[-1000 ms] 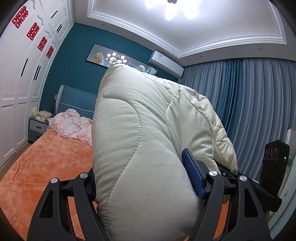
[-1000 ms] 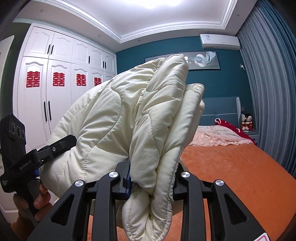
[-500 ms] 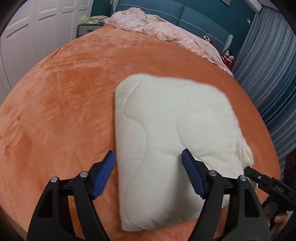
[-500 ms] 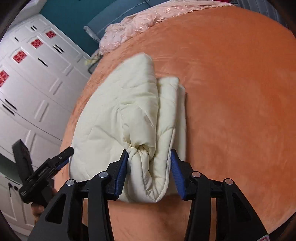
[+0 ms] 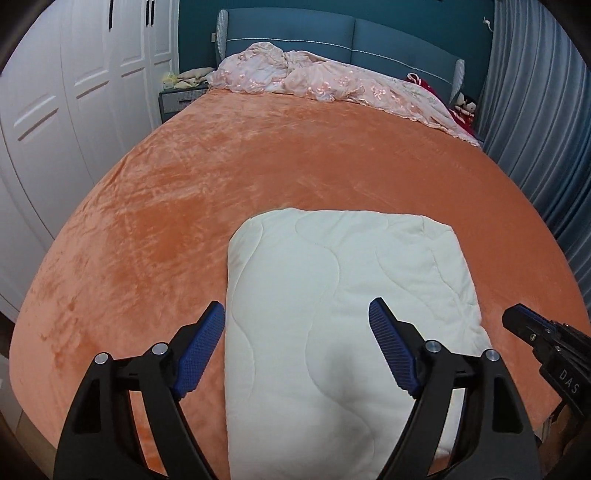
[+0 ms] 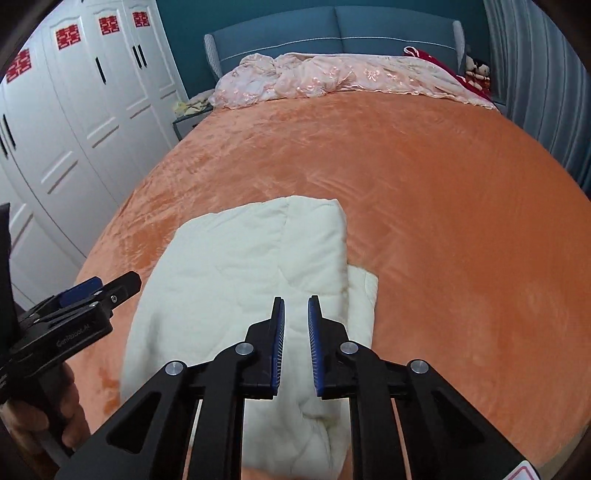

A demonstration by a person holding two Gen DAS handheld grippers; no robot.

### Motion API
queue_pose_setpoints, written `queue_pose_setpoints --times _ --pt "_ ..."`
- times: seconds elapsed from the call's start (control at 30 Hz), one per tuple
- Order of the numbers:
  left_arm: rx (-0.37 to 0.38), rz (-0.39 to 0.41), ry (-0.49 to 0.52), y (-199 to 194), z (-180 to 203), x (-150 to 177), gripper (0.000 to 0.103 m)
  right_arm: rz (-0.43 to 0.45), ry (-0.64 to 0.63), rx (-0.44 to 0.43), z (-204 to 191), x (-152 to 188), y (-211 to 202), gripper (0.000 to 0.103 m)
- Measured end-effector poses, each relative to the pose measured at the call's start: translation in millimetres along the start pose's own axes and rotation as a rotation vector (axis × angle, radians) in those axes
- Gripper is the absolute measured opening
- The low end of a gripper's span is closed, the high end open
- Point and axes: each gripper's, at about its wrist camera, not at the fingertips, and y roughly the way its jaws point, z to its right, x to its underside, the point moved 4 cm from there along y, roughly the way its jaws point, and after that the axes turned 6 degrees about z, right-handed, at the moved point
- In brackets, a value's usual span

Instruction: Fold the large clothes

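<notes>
A cream quilted garment (image 5: 332, 266) lies folded into a thick rectangle on the orange bed cover (image 5: 258, 166). My left gripper (image 5: 295, 302) hovers over its near left part, jaws wide and still opening, touching no fabric. In the right wrist view the garment (image 6: 240, 266) shows a lower layer sticking out at its right edge. My right gripper (image 6: 295, 298) hangs over that right side, its jaws closing to a narrow gap with nothing pinched between them. Each gripper also shows in the other's view: the right one (image 5: 515, 319), and the left one (image 6: 114, 286) held by a hand (image 6: 37, 417).
Crumpled pink bedding (image 5: 314, 74) lies along the blue headboard (image 5: 388, 33) at the far end. White wardrobe doors (image 5: 74, 92) run along the left of the bed, blue curtains (image 5: 535, 110) along the right. A nightstand (image 5: 177, 99) stands in the far left corner.
Both grippers came down from holding the garment up in the air. It now lies flat on the bed, released by both. The right jaws have narrowed.
</notes>
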Motion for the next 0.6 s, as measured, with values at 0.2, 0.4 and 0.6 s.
queue_pose_setpoints --times 0.2,0.4,0.6 --pt "-0.039 -0.041 0.004 55 8 -10 0.077 -0.047 0.007 0.079 1 -11 63 0.012" --pt "-0.044 -0.067 -0.005 93 4 4 0.079 -0.071 -0.014 0.105 7 4 103 0.012" --pt "-0.056 -0.043 -0.009 112 6 18 0.089 -0.052 0.009 0.084 16 24 122 0.012"
